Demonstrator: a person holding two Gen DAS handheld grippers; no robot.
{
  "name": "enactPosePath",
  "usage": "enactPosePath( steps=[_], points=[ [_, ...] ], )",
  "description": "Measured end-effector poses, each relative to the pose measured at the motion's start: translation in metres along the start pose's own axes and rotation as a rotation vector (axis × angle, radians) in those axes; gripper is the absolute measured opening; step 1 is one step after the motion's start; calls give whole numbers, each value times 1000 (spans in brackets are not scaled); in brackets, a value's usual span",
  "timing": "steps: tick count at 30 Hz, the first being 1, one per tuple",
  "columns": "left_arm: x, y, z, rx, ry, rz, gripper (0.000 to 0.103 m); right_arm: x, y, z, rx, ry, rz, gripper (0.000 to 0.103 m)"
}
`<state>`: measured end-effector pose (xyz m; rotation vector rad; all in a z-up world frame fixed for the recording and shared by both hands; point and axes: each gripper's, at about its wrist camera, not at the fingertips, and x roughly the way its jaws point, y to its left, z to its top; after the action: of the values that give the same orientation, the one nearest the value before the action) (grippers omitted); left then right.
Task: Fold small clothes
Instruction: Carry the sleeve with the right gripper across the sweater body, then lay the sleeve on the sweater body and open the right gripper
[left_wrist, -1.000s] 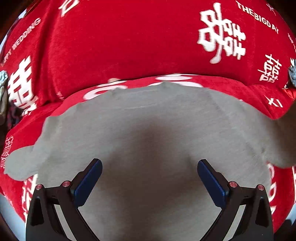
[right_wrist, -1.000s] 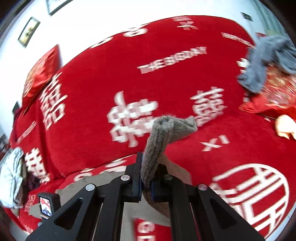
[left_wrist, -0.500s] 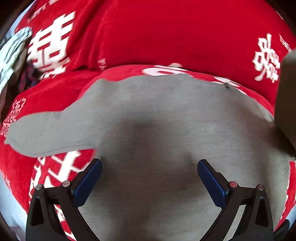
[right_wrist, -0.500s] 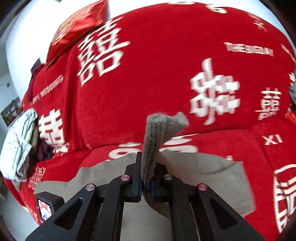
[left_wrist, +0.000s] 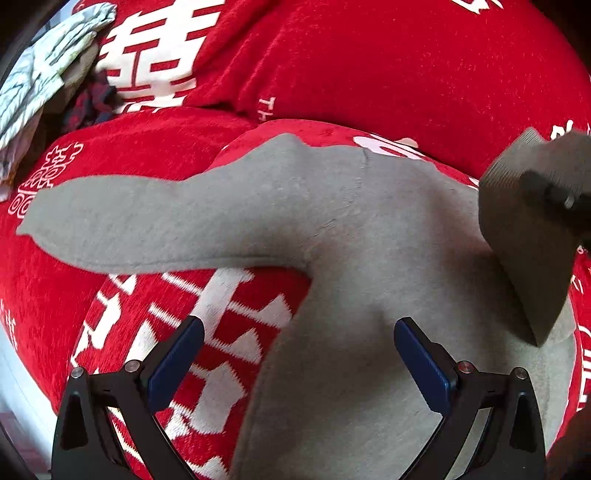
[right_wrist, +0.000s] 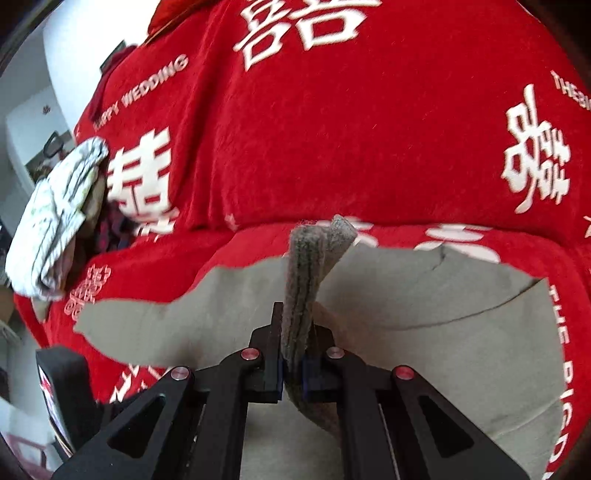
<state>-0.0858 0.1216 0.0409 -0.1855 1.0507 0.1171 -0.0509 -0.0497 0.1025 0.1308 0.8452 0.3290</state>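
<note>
A small grey long-sleeved top (left_wrist: 369, 229) lies flat on a red sofa cover. Its left sleeve (left_wrist: 147, 225) stretches out to the left. My left gripper (left_wrist: 295, 354) is open and empty, hovering over the top's left side edge. My right gripper (right_wrist: 291, 373) is shut on the ribbed cuff of the right sleeve (right_wrist: 306, 280) and holds it up over the body of the top (right_wrist: 443, 350). The lifted sleeve also shows at the right of the left wrist view (left_wrist: 524, 236).
The red sofa cover (left_wrist: 406, 66) with white lettering spreads under and behind the top. A pile of pale and dark clothes (right_wrist: 55, 214) lies at the far left on the sofa; it also shows in the left wrist view (left_wrist: 44, 74).
My right gripper has carried the sleeve cuff leftward over the top's body. My left gripper has shifted left, so the left sleeve and side edge now lie before it.
</note>
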Motion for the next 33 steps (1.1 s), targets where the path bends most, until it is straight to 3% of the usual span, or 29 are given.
enactPosePath(
  steps=[14,17,18,22,24,28,33],
  points=[
    [-4,44,-5,-118,7,23,103,46,34,-30,-43,135,77,8],
    [-3,50,-5,-140,18,31,103,57,37,-33,-41,163,76,13],
    [-2,51,-5,-142,19,34,103,59,37,-34,-35,172,86,17],
    [-3,52,-5,-151,19,41,103,49,30,-31,-11,162,128,58],
    [-6,50,-4,-158,14,47,103,34,23,-26,0,125,143,67],
    [-18,36,1,-139,-12,40,103,-6,-13,-12,33,37,127,69],
    [-41,-9,5,-56,-82,20,103,-22,-81,-17,73,57,-45,71]
  ],
)
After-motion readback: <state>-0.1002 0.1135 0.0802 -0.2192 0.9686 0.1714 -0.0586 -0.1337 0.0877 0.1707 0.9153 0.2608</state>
